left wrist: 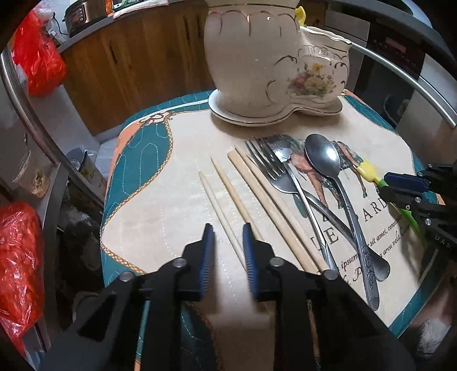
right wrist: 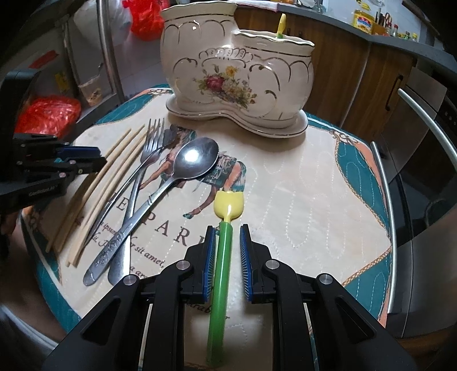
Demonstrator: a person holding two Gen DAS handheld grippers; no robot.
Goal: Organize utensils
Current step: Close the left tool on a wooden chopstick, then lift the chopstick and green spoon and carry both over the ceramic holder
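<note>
A cream ceramic utensil holder [left wrist: 257,62] [right wrist: 237,74] with flower print stands at the back of the mat; a yellow tulip-topped stick [right wrist: 281,25] stands in its lower compartment. Several wooden chopsticks [left wrist: 234,199] [right wrist: 100,182], forks [left wrist: 274,171] [right wrist: 148,148] and spoons [left wrist: 325,159] [right wrist: 194,159] lie on the mat. My left gripper [left wrist: 227,231] is open over the chopsticks, one between its fingers. My right gripper [right wrist: 227,231] [left wrist: 400,185] is open around a green-stemmed yellow tulip utensil [right wrist: 222,256] [left wrist: 368,172] lying on the mat.
The quilted teal and cream mat [left wrist: 160,199] [right wrist: 314,185] covers a small round table with a metal rail [right wrist: 385,185]. Red plastic bags [left wrist: 37,65] and wooden cabinets [left wrist: 128,65] stand behind. An oven [right wrist: 428,171] is to the right.
</note>
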